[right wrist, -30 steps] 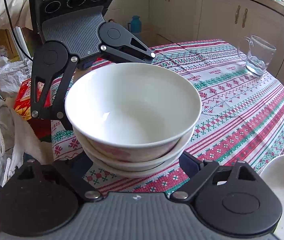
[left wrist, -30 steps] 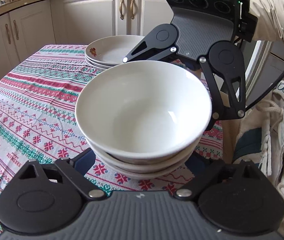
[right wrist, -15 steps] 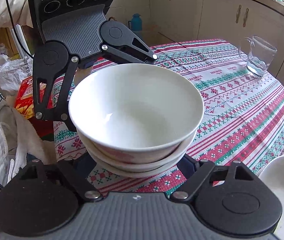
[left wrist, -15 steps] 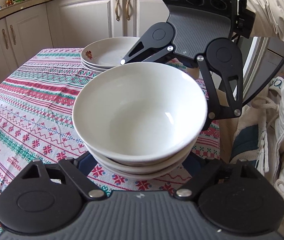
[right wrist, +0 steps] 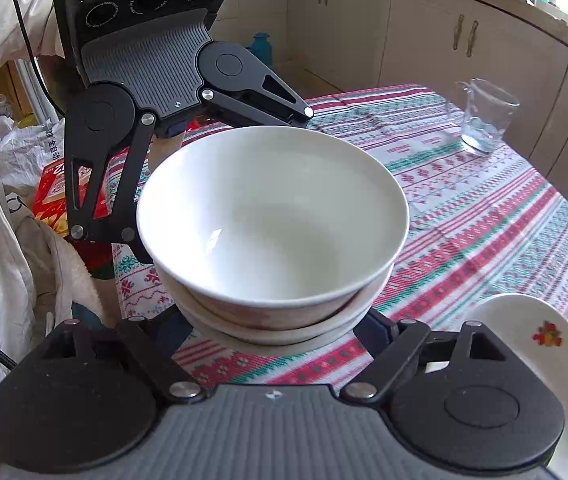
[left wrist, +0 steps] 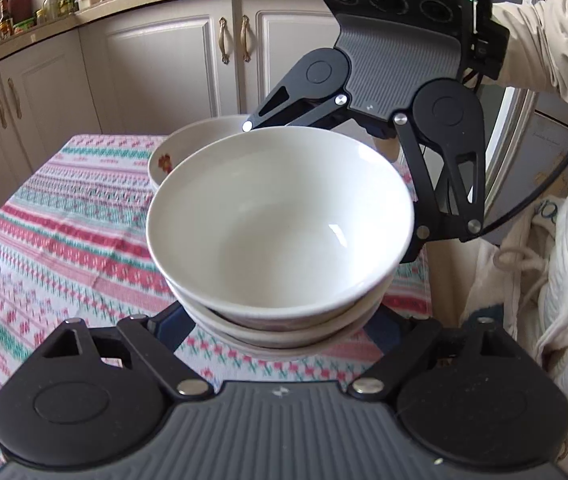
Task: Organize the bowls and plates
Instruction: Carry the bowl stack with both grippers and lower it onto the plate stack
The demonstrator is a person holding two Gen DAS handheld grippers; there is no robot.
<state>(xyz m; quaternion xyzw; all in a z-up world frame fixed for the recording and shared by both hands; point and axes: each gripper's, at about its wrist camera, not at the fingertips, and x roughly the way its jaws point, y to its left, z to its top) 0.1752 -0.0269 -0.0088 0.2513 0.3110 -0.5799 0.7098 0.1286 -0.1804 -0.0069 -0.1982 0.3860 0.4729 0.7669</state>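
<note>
A stack of white bowls (left wrist: 279,232) is held between my two grippers, above the patterned tablecloth (left wrist: 63,236); it also shows in the right wrist view (right wrist: 271,220). My left gripper (left wrist: 279,320) clasps the stack from the near side, my right gripper (left wrist: 332,184) from the far side. In the right wrist view my right gripper (right wrist: 275,320) is near and my left gripper (right wrist: 219,184) far. All fingertips are hidden under the bowls. A stack of white plates with a red flower (left wrist: 187,148) sits behind the bowls; it shows low right in the right wrist view (right wrist: 544,344).
A glass mug (right wrist: 484,116) stands at the table's far side. White cabinets (left wrist: 163,68) run behind the table. A red package and plastic bags (right wrist: 51,184) lie beside the table edge near my white sleeve (left wrist: 544,32).
Both grippers have lifted the bowl stack and carried it toward the plate stack; the plates now sit close behind the bowls.
</note>
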